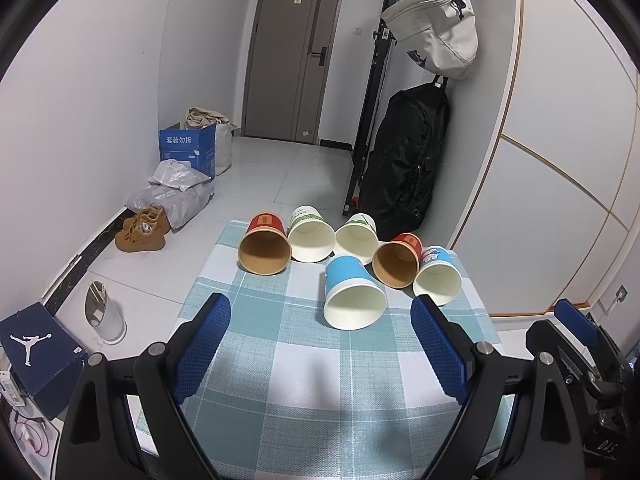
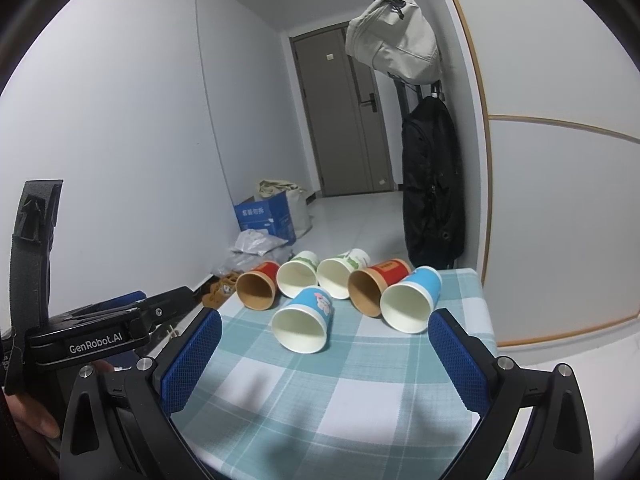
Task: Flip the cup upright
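Checked cloth surface (image 1: 280, 360) by hallway door | 6 paper cups on their sides, nearest blue cup (image 1: 352, 300) in front of the row | left gripper (image 1: 320, 344), right gripper (image 2: 326, 356): fingers spread, empty | light, crushable; pinch gently mid-wall.

My left gripper (image 1: 320, 344) hovers level over the near edge of the tablecloth, jaws spread wide, nothing between its blue pads (image 1: 202, 344). My right gripper (image 2: 326, 356) sits beside it, near the right edge, likewise wide apart and holding nothing.
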The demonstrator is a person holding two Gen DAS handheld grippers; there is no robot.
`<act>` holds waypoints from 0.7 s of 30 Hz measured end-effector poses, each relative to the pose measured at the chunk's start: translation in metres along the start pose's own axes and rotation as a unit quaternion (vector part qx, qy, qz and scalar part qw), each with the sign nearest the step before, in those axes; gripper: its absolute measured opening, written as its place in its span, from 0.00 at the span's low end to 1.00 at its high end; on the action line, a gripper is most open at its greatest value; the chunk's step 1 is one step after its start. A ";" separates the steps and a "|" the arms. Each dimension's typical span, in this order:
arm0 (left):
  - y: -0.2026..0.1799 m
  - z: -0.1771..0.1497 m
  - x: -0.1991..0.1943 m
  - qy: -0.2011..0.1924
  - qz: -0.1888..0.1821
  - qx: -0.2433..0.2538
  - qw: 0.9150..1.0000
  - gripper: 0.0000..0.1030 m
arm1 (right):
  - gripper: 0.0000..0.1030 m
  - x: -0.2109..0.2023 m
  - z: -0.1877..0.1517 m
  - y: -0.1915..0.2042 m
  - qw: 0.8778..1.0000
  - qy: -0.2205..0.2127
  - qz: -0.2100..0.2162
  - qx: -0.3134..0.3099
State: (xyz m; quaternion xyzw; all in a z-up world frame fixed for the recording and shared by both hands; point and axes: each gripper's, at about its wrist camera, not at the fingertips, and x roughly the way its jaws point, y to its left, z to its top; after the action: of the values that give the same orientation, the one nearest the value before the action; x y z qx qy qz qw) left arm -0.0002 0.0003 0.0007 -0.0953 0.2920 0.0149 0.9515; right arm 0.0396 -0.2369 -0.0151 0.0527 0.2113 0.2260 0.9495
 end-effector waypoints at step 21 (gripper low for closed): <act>0.002 0.000 -0.001 0.001 -0.004 -0.001 1.000 0.86 | 1.00 0.001 0.001 -0.001 1.000 0.000 0.000 0.003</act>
State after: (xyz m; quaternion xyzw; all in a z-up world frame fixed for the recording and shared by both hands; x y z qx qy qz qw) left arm -0.0015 0.0019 0.0015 -0.0977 0.2928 0.0111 0.9511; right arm 0.0407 -0.2371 -0.0149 0.0558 0.2120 0.2248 0.9494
